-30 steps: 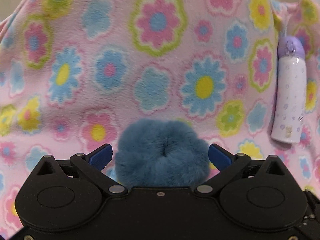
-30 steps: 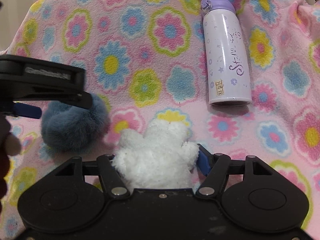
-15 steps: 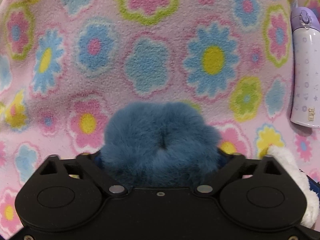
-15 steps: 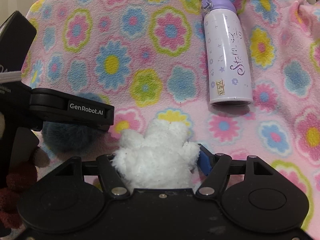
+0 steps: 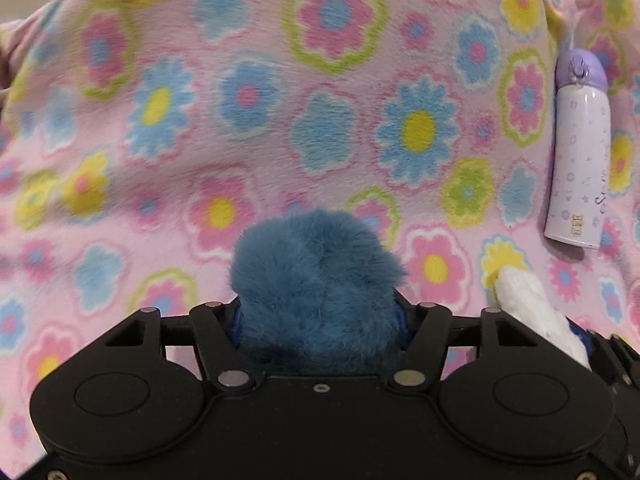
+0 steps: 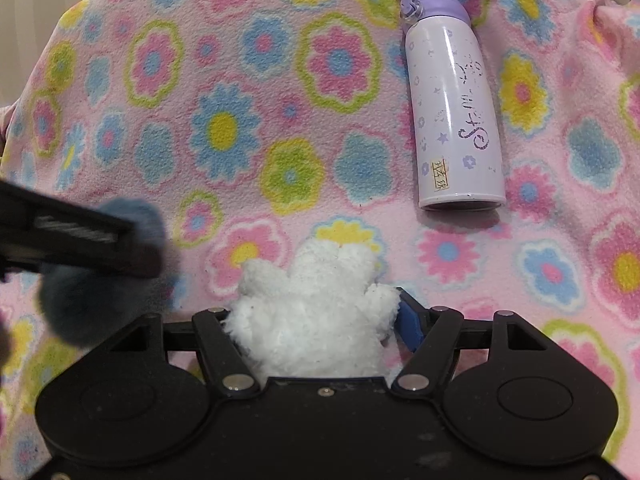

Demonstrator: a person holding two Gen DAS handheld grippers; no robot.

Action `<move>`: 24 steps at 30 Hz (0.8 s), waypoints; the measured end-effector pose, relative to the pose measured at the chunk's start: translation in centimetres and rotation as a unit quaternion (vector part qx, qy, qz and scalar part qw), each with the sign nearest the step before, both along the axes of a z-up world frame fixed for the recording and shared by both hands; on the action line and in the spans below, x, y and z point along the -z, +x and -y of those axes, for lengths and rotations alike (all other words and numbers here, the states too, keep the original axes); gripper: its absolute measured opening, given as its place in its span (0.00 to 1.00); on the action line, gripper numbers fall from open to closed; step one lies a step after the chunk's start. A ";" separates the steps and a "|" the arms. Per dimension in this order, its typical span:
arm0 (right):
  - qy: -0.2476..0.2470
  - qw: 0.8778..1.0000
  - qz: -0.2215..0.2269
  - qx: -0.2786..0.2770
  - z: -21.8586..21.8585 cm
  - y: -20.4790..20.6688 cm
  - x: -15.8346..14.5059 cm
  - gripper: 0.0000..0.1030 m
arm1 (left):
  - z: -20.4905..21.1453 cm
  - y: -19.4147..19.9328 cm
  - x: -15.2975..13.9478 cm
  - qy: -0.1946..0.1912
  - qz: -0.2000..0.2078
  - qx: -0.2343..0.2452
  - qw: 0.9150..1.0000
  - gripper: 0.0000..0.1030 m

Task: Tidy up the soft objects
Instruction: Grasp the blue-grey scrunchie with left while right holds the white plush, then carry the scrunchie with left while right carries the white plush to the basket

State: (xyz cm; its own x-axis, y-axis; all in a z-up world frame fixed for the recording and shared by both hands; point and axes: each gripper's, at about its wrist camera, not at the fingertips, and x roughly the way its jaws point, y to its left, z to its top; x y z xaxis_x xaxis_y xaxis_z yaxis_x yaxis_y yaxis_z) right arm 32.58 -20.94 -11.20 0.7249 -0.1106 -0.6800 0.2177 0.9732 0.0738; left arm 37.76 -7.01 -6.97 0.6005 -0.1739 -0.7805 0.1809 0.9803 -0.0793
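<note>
Ahead of both grippers spreads the flowered blanket (image 5: 280,128). Between the left gripper (image 5: 318,320) jaws sits the blue fluffy scrunchie (image 5: 316,280), squeezed narrow; those jaws have just been closing from wide open a second ago. Right gripper (image 6: 316,320) clamps the white plush (image 6: 312,312), unchanged. Risk: pads pinching fur only, letting the scrunchie slip on lifting.
</note>
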 end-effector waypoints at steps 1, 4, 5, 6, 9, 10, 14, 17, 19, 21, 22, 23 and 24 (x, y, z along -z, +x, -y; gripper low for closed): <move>0.000 1.000 0.000 0.000 0.0 0.0 0.0 0.67 | -0.6 -0.6 -0.3 0.001 0.001 -0.003 1.000 0.58; 0.000 1.000 0.000 0.000 0.0 0.0 0.0 0.67 | -2.0 -2.6 -1.4 0.008 0.008 -0.008 1.000 0.58; 0.000 1.000 0.000 0.000 0.0 0.0 0.0 0.67 | -2.4 -3.3 -1.9 0.012 0.012 -0.009 1.000 0.58; 0.000 1.000 0.000 0.000 0.0 0.0 0.0 0.67 | -2.5 -3.9 -2.1 0.017 0.015 -0.010 1.000 0.58; -0.001 1.000 0.000 0.000 0.0 0.0 0.0 0.67 | -3.3 -6.0 -3.1 0.024 0.022 -0.009 0.999 0.58; -0.001 1.000 0.000 0.000 0.0 0.0 0.0 0.67 | -3.4 -6.8 -3.3 0.025 0.023 -0.008 0.999 0.58; -0.001 1.000 -0.001 0.000 0.0 0.0 0.0 0.67 | -4.0 -10.0 -3.6 0.026 0.016 -0.004 1.000 0.58; -0.003 1.000 -0.001 0.000 0.0 0.0 0.1 0.67 | -4.6 -12.4 -3.5 0.015 0.004 -0.008 1.000 0.58; -0.004 1.000 -0.003 -0.001 -0.1 0.1 0.1 0.67 | -5.1 -13.7 -3.4 0.005 -0.007 -0.016 1.000 0.58; -0.006 1.000 -0.004 -0.002 -0.1 0.1 0.1 0.67 | -5.4 -14.7 -3.2 0.000 -0.012 -0.023 1.000 0.58; -0.006 1.000 -0.004 -0.003 -0.1 0.2 0.2 0.67 | -5.4 -15.1 -3.2 0.001 -0.012 -0.024 1.000 0.58; -0.006 1.000 -0.005 -0.004 -0.1 0.3 0.2 0.67 | -5.4 -15.6 -3.2 0.005 -0.009 -0.025 1.000 0.58; -0.009 1.000 -0.006 -0.004 -0.2 0.3 0.2 0.67 | -5.5 -16.1 -3.2 0.008 -0.006 -0.027 1.000 0.58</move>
